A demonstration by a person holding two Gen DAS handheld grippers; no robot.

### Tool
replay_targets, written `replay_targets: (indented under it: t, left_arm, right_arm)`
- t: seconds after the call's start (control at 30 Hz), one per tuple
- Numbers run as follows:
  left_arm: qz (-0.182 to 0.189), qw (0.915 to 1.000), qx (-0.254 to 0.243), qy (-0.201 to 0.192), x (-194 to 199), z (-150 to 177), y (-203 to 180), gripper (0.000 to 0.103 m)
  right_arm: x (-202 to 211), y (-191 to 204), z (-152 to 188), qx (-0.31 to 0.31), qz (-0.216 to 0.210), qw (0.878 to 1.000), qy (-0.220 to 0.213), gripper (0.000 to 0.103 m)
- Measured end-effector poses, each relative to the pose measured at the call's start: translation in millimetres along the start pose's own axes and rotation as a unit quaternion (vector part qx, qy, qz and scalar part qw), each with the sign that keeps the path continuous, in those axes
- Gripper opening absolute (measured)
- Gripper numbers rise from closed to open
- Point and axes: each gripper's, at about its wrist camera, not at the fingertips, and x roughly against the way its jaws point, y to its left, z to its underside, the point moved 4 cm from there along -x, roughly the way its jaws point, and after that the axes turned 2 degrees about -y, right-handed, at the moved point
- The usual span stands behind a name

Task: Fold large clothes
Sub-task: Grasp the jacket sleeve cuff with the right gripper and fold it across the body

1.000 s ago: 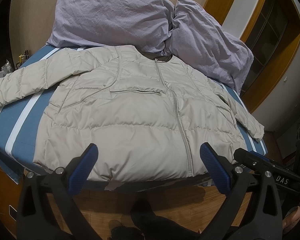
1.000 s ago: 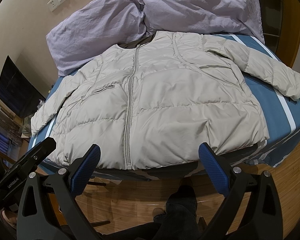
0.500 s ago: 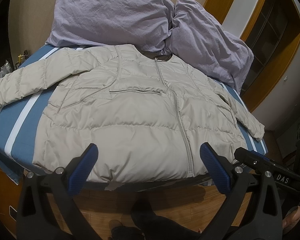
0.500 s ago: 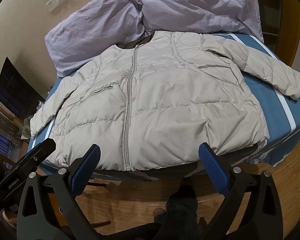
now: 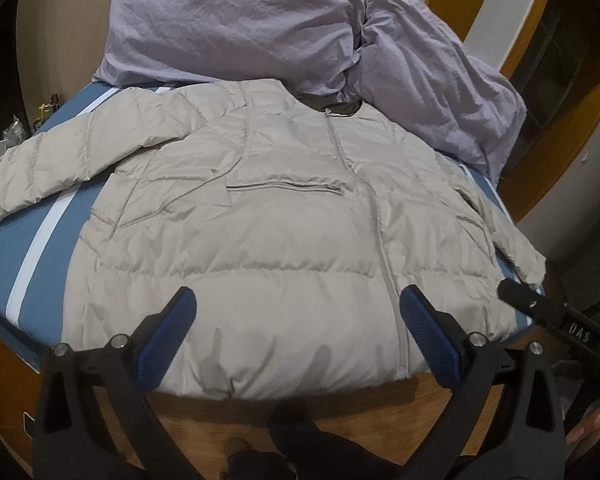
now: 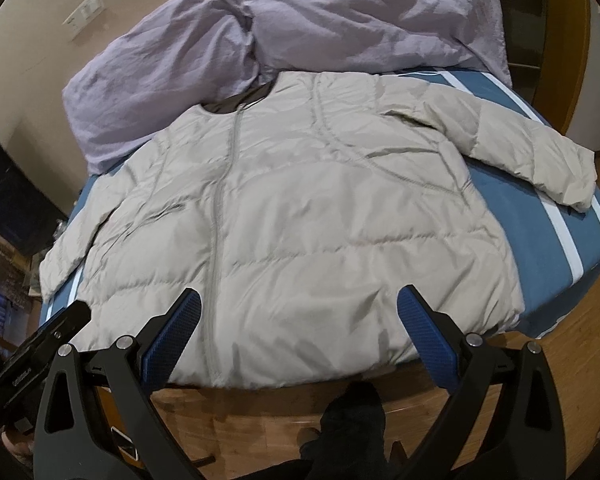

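Observation:
A beige puffer jacket lies flat and zipped on the bed, front up, collar toward the pillows, both sleeves spread out; it also shows in the right wrist view. My left gripper is open and empty, over the jacket's hem left of the zipper. My right gripper is open and empty, over the hem right of the zipper. Each gripper's body shows at the edge of the other's view.
The bed has a blue sheet with white stripes, also in the right wrist view. Two lilac pillows lie behind the collar. Wooden floor runs along the bed's near edge. A dark screen stands at left.
Both grippers have moved forward toward the jacket's hem, so the jacket looks larger and closer. Both stay open. The jacket has not moved.

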Motion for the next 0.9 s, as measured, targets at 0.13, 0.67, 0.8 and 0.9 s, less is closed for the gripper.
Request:
replay_targets:
  t: [0.13, 0.67, 0.8, 0.9]
  left_arm:
    - [-0.012, 0.9999, -0.008, 0.008, -16, -12, -2, 0.101]
    - [-0.044, 0.9985, -0.012, 0.029, -73, -62, -13, 0.101]
    - [-0.056, 0.9978, -0.006, 0.033, -82, -71, -13, 0.101]
    - [-0.067, 0.9971, -0.003, 0.035, -90, -77, -15, 0.101]
  right_arm:
    - [-12, -25, -20, -0.022, 0.025, 0.999, -0.004, 0.1]
    - [-44, -261, -118, -0.161, 0.237, 0.958, -0.032, 0.099]
    - [-51, -320, -114, -0.211, 0.269, 0.94, -0.017, 0.093]
    - [-54, -354, -107, -0.249, 0.276, 0.928, -0.012, 0.088]
